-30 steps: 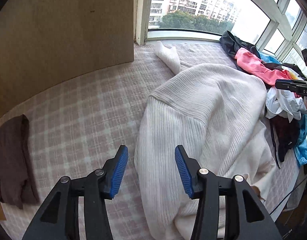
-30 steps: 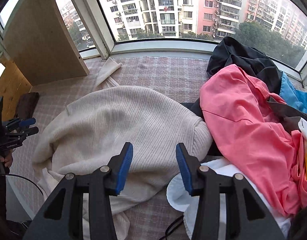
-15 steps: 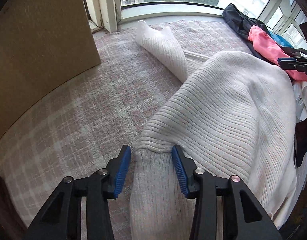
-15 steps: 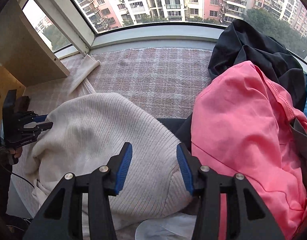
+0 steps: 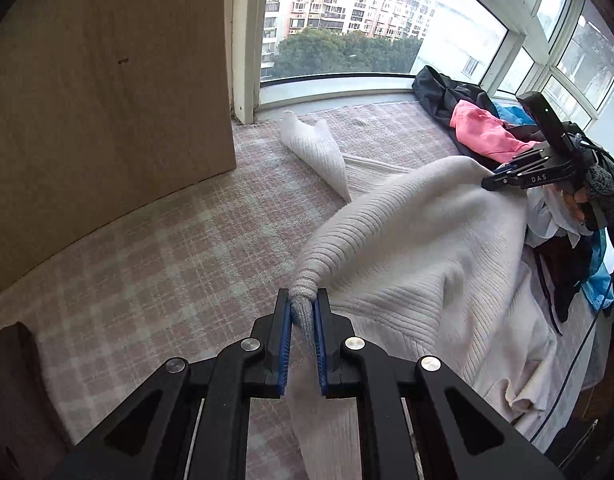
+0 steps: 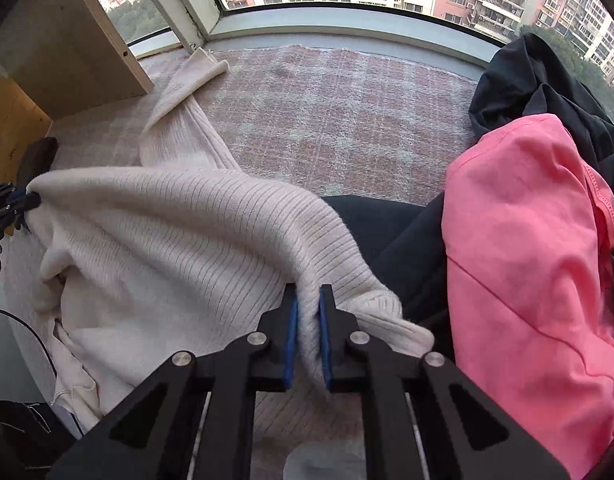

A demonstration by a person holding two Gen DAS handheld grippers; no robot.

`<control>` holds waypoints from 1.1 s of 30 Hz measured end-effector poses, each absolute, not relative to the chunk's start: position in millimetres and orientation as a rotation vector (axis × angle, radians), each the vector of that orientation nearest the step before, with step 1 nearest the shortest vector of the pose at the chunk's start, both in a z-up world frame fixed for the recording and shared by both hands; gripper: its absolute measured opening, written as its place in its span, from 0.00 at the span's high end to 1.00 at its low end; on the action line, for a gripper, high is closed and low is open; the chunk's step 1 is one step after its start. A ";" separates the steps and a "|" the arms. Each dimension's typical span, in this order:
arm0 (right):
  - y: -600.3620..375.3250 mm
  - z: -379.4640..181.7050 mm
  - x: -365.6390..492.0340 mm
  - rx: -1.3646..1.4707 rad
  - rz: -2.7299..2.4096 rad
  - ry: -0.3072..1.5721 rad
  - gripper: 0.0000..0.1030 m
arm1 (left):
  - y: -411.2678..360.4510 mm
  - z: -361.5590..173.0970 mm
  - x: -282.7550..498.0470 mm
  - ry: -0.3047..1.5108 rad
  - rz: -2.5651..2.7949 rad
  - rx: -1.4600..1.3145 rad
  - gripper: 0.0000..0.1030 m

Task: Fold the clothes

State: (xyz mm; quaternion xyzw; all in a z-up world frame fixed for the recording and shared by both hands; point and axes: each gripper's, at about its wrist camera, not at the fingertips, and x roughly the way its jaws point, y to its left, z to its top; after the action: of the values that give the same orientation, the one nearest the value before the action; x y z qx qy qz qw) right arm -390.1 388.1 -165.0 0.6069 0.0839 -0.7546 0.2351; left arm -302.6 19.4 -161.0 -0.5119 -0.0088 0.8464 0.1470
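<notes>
A: Where is the cream ribbed sweater (image 5: 419, 240) found?

B: It is spread over the pink-and-white checked cover (image 5: 155, 248) of the window seat, and is lifted at two points so that the knit is stretched into a ridge between them. One sleeve (image 5: 319, 152) is left trailing on the cover toward the window corner, its cuff curled over.

A: How is the left gripper (image 5: 303, 312) set?

B: Its blue pads (image 5: 285, 328) are pressed together on a bunched fold of the sweater, and the fabric is seen squeezed between them and hanging below.

A: And the right gripper (image 6: 307, 312)?

B: The same is seen there: a fold of the sweater near its ribbed hem is pinched between the two blue pads, with the hem draped to the right of the jaws. In the left wrist view the right gripper is seen from the side at the sweater's far edge, held by a gloved hand (image 5: 591, 192).

A: What else is seen nearby?

B: A pile of clothes is heaped to the right, just beside the sweater: a pink garment (image 6: 523, 264) lies on top, with a black garment (image 6: 539, 80) behind and under it, and something blue (image 5: 599, 276) is visible at the edge. A wooden panel (image 5: 107, 100) stands to the left beside the window (image 5: 347, 32), and a dark brown cloth (image 6: 37, 160) lies at its foot.
</notes>
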 end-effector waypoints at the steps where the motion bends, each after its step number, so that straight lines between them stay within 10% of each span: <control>1: 386.7 -158.8 -375.2 1.647 -2.061 0.232 0.92 | 15.0 -157.6 -293.8 -0.037 2.437 -1.473 0.91; 13: 402.0 -190.3 -224.9 1.818 -1.856 0.205 0.86 | 15.3 -206.4 -162.7 0.045 2.199 -1.687 0.90; 18: 397.6 -131.8 -235.3 1.612 -1.940 0.246 0.53 | 13.4 -191.3 -161.3 0.057 2.206 -1.679 0.92; 33: 369.4 -136.8 -262.8 1.538 -1.841 0.360 0.53 | 60.6 -171.8 -197.5 0.173 2.121 -1.600 0.78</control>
State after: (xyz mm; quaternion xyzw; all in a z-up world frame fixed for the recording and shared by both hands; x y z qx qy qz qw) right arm -262.8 369.4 -136.8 0.5938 0.1388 -0.7110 0.3502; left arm -197.5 60.6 -171.8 -0.5838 0.0630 0.7739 0.2371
